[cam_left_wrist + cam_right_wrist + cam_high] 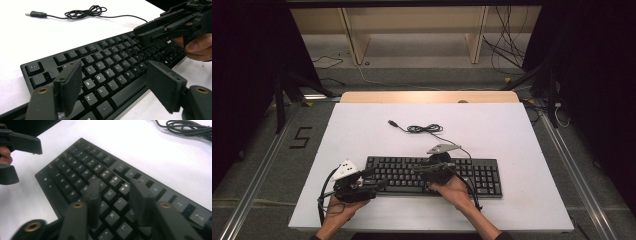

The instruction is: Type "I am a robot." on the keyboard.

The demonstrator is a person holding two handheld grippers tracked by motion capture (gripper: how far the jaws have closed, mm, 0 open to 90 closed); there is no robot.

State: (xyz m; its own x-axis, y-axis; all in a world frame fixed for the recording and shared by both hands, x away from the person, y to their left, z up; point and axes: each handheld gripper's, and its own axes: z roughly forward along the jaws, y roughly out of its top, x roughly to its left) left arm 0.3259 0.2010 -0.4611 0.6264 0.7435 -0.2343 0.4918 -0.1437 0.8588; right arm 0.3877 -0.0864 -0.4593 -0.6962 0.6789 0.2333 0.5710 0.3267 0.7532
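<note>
While the high view looks down on the white worktop [512,135], a black keyboard [484,176] lies flat across its near half, long side toward the person, with the left tongs [379,184] at its near left corner and the right tongs [418,168] above the middle key rows. Its thin black cable [424,129] runs off the far edge into a loose coil that ends in a plug. Seen from the left gripper view, the left tongs [113,85] are spread wide, their flat, matte black pads standing either side of the keyboard's [110,62] near edge by the space bar, touching nothing that can be made out; the keys are low, square, dull plastic caps with pale letters. Farther off, the right tongs [152,35] hover over the right-hand keys, held by a hand [197,47]. From the right gripper view, the right tongs [115,192] stand partly apart above the letter keys of the keyboard [82,162], with nothing pinched between them, and the left tongs [17,160] show at the left edge, past the keyboard's end, over smooth white worktop [140,145].
</note>
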